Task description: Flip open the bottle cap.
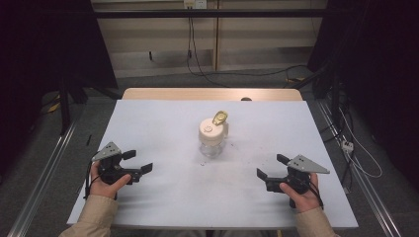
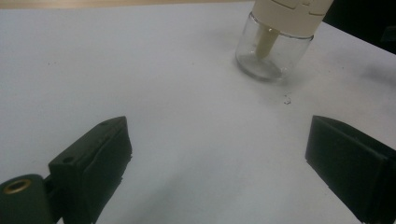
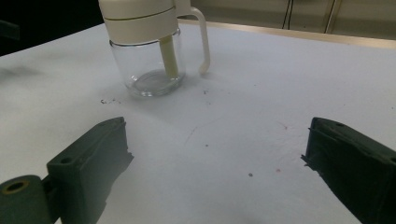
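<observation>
- Left gripper (image 1: 139,161) fingers (image 2: 93,158) are spreading wide, gripping nothing, hovering over the desk (image 1: 163,128).
- Right gripper (image 1: 269,166) fingers (image 3: 91,156) are gaping likewise; the glass jar (image 1: 212,138) is standing ahead, well apart.

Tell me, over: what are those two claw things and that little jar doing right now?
Left gripper open, holding nothing. Right gripper open, holding nothing. Glass jar with cream lid upright mid-table, untouched. White table between them bare.
</observation>
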The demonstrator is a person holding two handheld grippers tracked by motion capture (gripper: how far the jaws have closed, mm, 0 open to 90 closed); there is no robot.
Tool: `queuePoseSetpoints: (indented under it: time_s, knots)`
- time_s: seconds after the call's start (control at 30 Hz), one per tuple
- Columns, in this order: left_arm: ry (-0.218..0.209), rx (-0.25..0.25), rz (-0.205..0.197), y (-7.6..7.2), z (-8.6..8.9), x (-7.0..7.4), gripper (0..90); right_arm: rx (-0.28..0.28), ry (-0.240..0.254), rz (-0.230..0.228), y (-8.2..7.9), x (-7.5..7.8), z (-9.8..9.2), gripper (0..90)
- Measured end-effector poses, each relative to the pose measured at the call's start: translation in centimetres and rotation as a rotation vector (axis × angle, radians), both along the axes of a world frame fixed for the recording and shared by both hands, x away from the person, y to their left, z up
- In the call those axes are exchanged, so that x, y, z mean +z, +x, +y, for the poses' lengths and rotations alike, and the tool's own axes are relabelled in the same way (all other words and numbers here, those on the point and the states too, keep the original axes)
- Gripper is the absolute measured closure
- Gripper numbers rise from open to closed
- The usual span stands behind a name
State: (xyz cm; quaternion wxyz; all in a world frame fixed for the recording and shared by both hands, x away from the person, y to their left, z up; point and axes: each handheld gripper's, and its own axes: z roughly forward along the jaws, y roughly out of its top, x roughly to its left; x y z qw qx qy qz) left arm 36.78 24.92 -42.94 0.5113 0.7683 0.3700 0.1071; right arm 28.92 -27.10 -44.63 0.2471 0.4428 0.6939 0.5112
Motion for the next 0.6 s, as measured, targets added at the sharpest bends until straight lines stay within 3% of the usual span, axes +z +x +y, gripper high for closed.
queuePoseSetpoints:
  time_s: [0.6]
  knots:
    - [0.01,-0.001,0.004,-0.04,-0.19,-0.49,6.4,0.015,-0.027,0.005,-0.34,-0.44,0.06,5.4]
